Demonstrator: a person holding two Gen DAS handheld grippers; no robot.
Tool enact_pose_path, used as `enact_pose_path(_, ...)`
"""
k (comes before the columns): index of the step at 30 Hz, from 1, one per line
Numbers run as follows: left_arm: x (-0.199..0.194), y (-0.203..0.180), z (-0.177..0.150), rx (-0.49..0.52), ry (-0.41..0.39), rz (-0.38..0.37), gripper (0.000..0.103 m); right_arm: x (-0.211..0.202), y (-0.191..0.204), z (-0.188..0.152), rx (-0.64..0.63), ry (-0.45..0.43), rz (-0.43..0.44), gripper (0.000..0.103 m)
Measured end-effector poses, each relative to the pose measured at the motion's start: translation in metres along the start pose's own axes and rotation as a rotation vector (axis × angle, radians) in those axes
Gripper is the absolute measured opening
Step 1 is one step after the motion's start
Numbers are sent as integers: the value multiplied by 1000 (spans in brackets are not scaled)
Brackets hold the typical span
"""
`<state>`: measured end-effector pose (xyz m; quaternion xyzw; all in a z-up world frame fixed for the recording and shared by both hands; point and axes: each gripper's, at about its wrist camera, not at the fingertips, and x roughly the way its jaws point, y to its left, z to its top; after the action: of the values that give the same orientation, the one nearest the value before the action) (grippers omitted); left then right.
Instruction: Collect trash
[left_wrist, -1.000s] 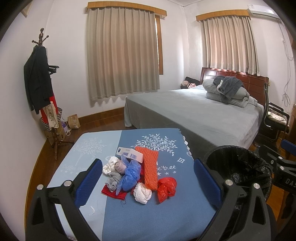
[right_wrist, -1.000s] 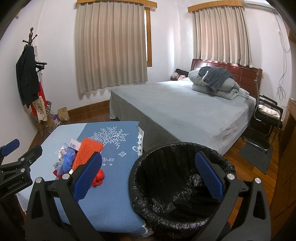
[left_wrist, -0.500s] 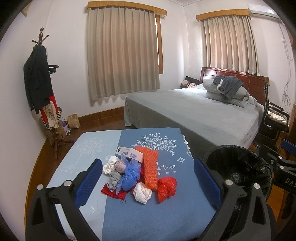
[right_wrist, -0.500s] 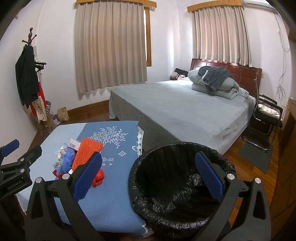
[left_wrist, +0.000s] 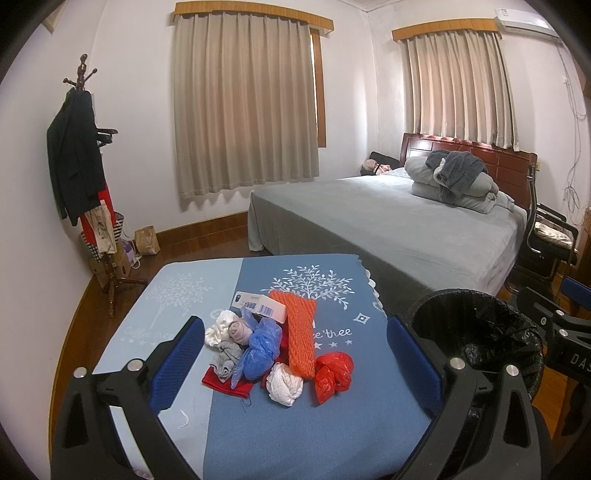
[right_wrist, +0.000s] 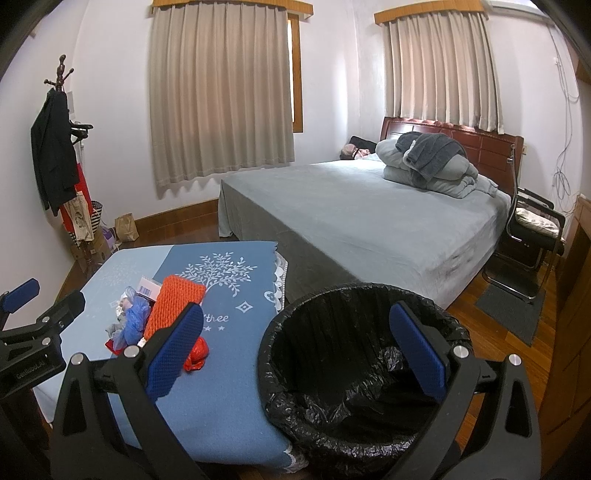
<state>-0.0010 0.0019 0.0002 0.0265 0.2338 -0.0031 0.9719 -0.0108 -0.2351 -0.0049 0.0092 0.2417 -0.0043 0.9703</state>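
Note:
A pile of trash lies on the blue tablecloth (left_wrist: 295, 428): an orange foam net (left_wrist: 300, 332), a red plastic bag (left_wrist: 332, 373), a white crumpled wad (left_wrist: 283, 382), a blue plastic bag (left_wrist: 260, 349), a white barcode box (left_wrist: 260, 307), grey and white rags (left_wrist: 225, 343) and a red cloth (left_wrist: 225, 384). My left gripper (left_wrist: 295, 362) is open and empty, above the near side of the pile. My right gripper (right_wrist: 295, 350) is open and empty above the black-lined trash bin (right_wrist: 354, 369), which also shows in the left wrist view (left_wrist: 476, 332).
A bed (right_wrist: 369, 221) with folded grey bedding stands behind the table. A coat rack (left_wrist: 79, 177) with clothes and bags stands at the left wall. A black chair (right_wrist: 532, 240) sits right of the bed, on wooden floor.

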Motion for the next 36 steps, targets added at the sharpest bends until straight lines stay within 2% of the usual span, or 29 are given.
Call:
enact_pose_path(18, 1, 2, -2, -6, 5, 1, 97, 7, 4, -3, -4, 3, 10, 98)
enact_pose_path(24, 11, 12, -11, -14, 6, 14, 97, 26, 16, -8, -8, 1, 32, 98)
enact_pose_path(29, 30, 35, -23, -29, 11, 57, 97, 53, 32, -14, -21, 26, 64, 98)
enact_pose_path(36, 57, 68, -47, -57, 51, 102, 97, 104, 67, -35, -44, 115, 128, 98)
